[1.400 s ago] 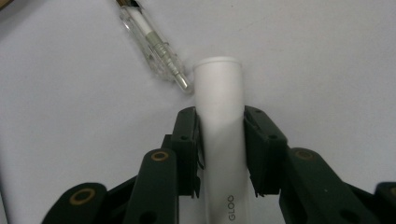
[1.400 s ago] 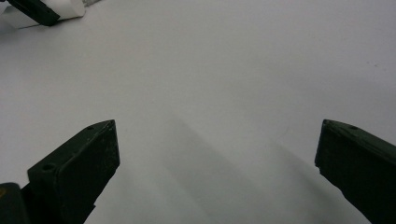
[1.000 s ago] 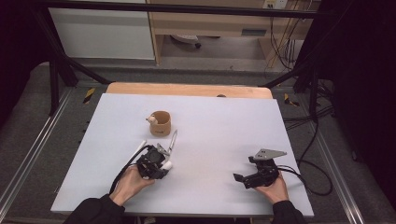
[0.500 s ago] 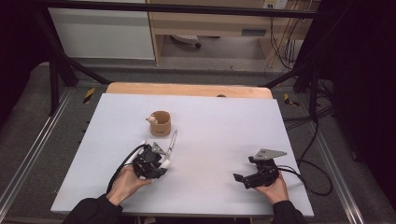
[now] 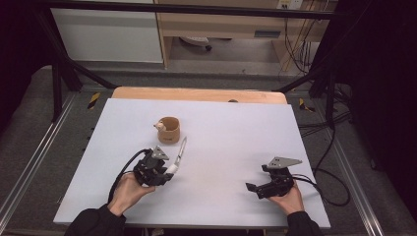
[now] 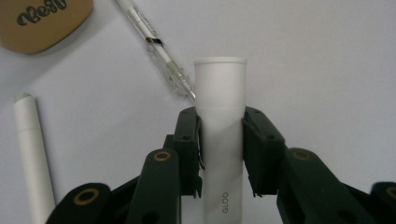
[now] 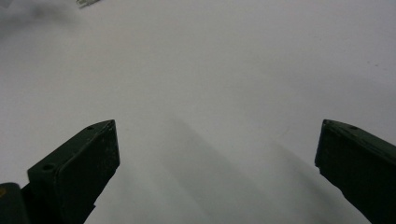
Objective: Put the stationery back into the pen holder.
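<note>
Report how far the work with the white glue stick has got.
Done: the left gripper has closed on the white cylindrical glue stick and holds it off the white table. In hand: that tube, clamped around its middle. Left: a clear pen and a second white stick lie on the table beside the tan round cup; the right gripper rests open.

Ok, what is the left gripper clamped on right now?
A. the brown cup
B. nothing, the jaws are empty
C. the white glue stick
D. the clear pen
C. In the left gripper view the left gripper has its pads pressed on both sides of the white glue stick, while the clear pen lies on the table beyond it and the brown cup stands farther off.
</note>
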The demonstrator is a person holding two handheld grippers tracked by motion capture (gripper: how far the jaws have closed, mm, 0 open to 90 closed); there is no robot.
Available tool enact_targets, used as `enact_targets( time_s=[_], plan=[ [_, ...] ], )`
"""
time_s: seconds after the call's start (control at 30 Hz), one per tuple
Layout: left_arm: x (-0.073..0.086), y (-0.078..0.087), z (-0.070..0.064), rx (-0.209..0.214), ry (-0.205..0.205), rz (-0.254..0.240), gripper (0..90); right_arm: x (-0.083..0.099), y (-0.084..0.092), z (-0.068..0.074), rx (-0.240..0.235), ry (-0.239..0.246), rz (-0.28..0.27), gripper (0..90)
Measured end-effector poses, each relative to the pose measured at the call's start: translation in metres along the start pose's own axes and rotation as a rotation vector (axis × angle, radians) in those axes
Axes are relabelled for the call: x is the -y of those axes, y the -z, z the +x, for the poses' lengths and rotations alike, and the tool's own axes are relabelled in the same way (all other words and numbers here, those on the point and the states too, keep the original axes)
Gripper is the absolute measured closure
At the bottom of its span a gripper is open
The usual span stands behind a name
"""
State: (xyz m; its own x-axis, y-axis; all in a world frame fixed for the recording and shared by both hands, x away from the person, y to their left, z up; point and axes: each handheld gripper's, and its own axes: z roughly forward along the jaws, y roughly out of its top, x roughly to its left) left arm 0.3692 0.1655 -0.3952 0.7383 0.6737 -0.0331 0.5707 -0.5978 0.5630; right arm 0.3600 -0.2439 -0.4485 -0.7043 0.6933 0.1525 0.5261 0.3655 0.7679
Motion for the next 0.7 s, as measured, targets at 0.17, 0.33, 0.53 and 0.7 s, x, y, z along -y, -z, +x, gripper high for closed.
enact_targets(
  time_s=[0.17, 0.33, 0.53, 0.7],
  plan=[
    [-0.001, 0.006, -0.001, -0.003, -0.004, -0.033, 68.2, 0.0, 0.0, 0.0, 0.0, -0.002, 0.001, 0.6],
    [-0.003, 0.013, -0.001, -0.006, -0.002, -0.074, 68.2, 0.0, 0.0, 0.0, -0.001, -0.002, 0.0, 0.6],
    [-0.007, 0.02, 0.001, -0.014, 0.004, -0.117, 68.1, 0.0, -0.001, 0.0, 0.0, 0.002, 0.003, 0.6],
    [-0.013, 0.028, 0.005, -0.021, 0.012, -0.165, 68.2, 0.0, 0.0, 0.0, 0.004, -0.001, 0.0, 0.6]
  ],
)
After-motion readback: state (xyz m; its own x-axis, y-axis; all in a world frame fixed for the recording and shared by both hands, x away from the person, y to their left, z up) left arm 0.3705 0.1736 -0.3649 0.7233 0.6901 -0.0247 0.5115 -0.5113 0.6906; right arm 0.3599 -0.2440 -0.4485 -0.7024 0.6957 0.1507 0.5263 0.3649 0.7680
